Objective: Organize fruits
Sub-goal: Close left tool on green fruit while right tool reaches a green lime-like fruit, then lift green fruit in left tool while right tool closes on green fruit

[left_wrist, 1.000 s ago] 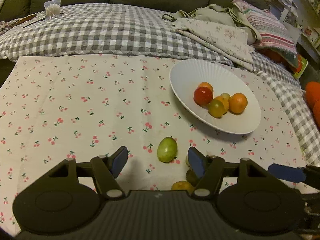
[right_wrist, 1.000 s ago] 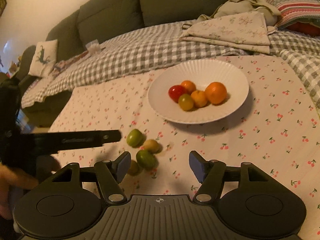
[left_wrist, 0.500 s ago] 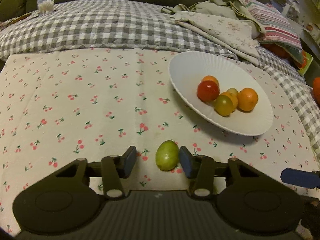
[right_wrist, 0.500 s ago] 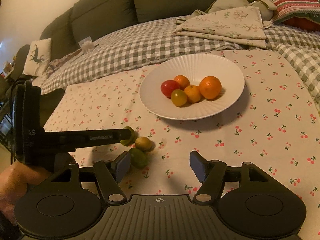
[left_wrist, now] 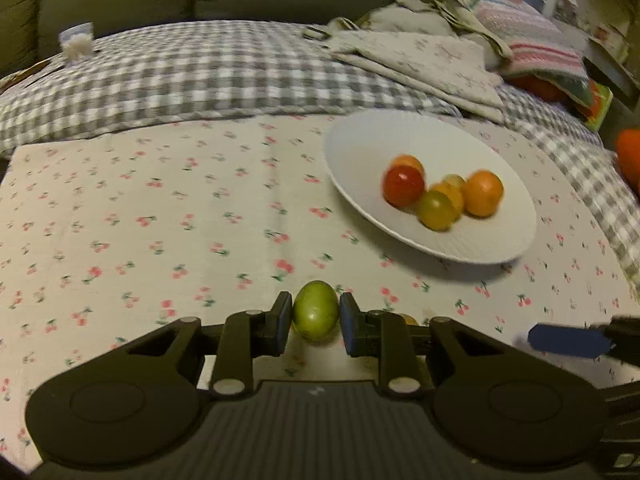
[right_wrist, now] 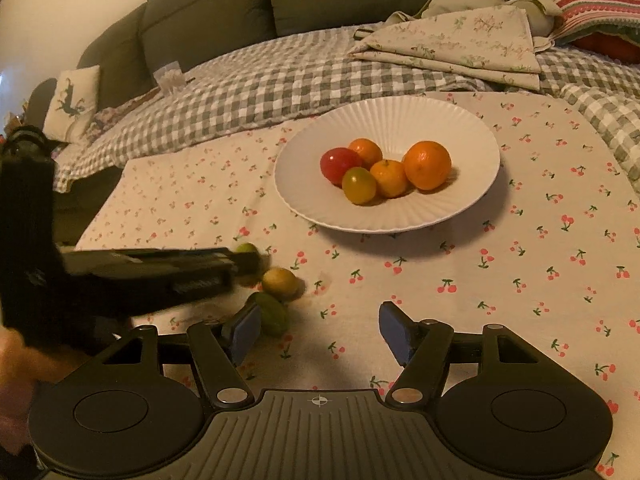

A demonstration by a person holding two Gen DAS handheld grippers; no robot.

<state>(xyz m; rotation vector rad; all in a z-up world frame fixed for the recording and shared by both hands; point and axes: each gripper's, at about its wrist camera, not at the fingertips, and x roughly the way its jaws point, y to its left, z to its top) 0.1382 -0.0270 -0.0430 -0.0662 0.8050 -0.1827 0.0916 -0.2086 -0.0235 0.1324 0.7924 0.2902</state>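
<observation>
The left gripper (left_wrist: 315, 317) is held low and level over the cherry-print tablecloth (left_wrist: 160, 208), both pads pressed against a green tomato (left_wrist: 315, 312), grasping it. The right gripper (right_wrist: 320, 330) hovers nearby, fingers spread wide and holding nothing. Two more loose fruits lie just beside the grasped one: a yellowish fruit (right_wrist: 280, 283) and a green fruit (right_wrist: 269, 312) partly hidden behind the right gripper's left finger. Beyond, well apart, a white ribbed plate (right_wrist: 472, 200) holds a red tomato (right_wrist: 338, 164), a yellow-green tomato (right_wrist: 359, 185) and three oranges (right_wrist: 427, 165), clustered and touching.
</observation>
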